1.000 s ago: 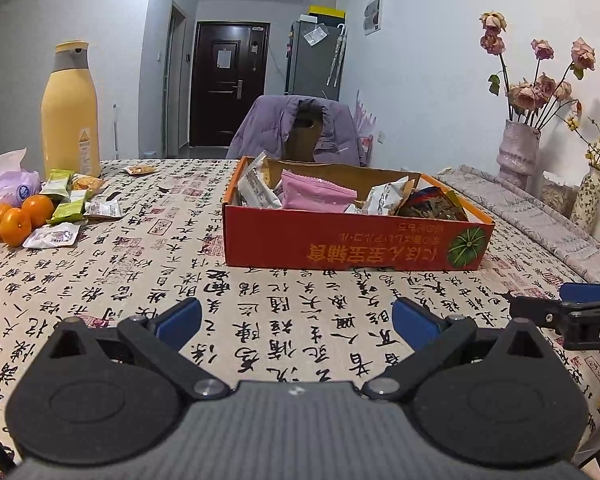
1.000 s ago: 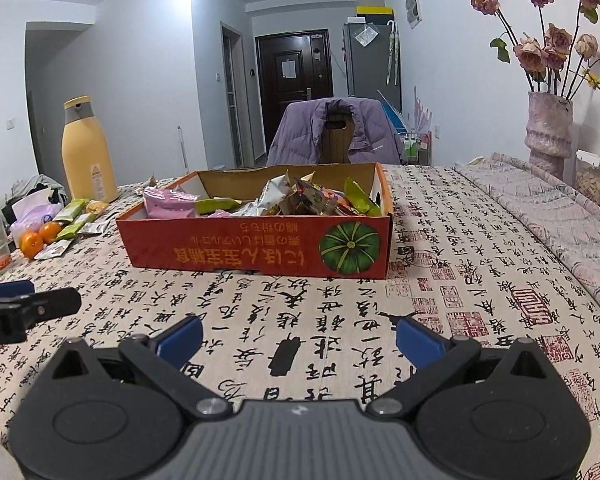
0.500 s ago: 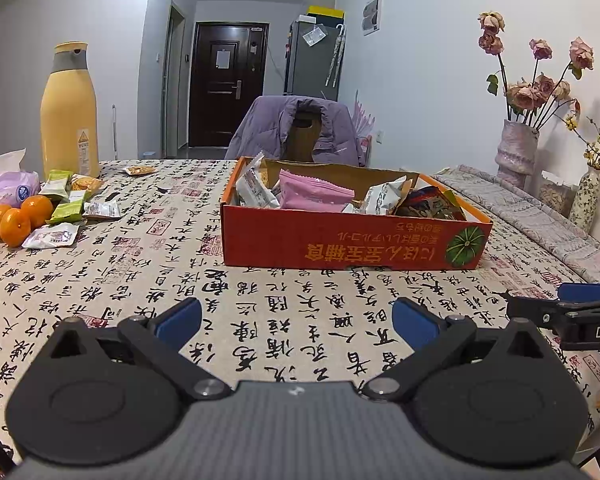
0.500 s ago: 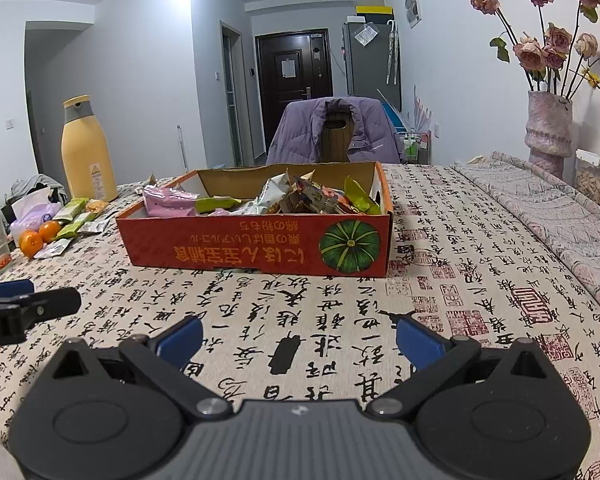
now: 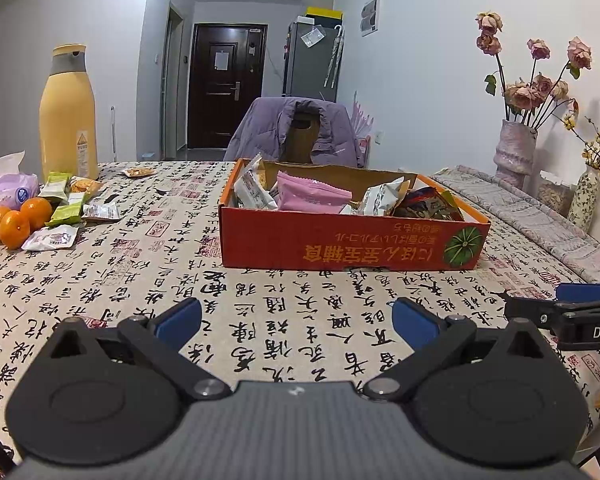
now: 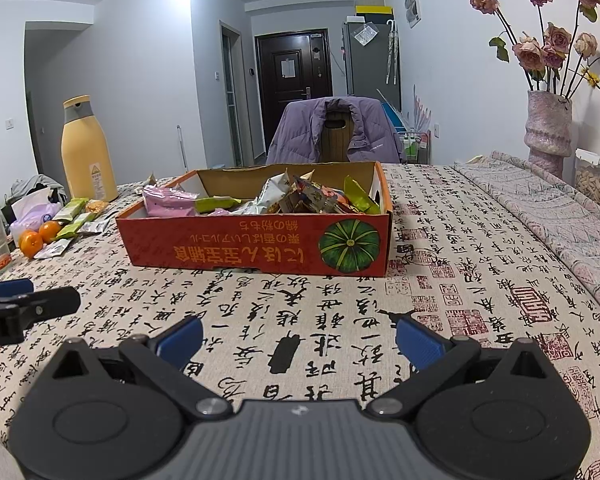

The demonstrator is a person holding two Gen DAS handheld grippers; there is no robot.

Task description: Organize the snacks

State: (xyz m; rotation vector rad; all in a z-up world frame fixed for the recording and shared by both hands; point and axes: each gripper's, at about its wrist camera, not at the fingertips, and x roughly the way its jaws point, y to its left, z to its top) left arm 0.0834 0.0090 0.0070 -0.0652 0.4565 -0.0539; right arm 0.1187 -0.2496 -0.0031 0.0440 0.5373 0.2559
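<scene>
A red cardboard box [image 5: 340, 242] [image 6: 236, 246] with a pumpkin picture stands mid-table, filled with several snack packets, among them a pink one [image 5: 310, 196] [image 6: 168, 204]. More loose snack packets [image 5: 66, 212] [image 6: 76, 220] lie at the far left by three oranges [image 5: 18, 218]. My left gripper [image 5: 296, 322] hovers open and empty over the tablecloth in front of the box. My right gripper [image 6: 298, 338] is likewise open and empty, on the near side of the box. Each gripper's tip shows at the edge of the other's view.
A tall yellow bottle [image 5: 68, 114] [image 6: 88, 150] stands at the back left beside a tissue pack [image 5: 4, 190]. A vase of dried roses [image 5: 516, 152] [image 6: 548, 128] sits at the right edge. A chair with a purple jacket [image 5: 296, 132] is behind the table.
Both cameras have shifted very slightly; the box and packets stay where they were, and both grippers remain open.
</scene>
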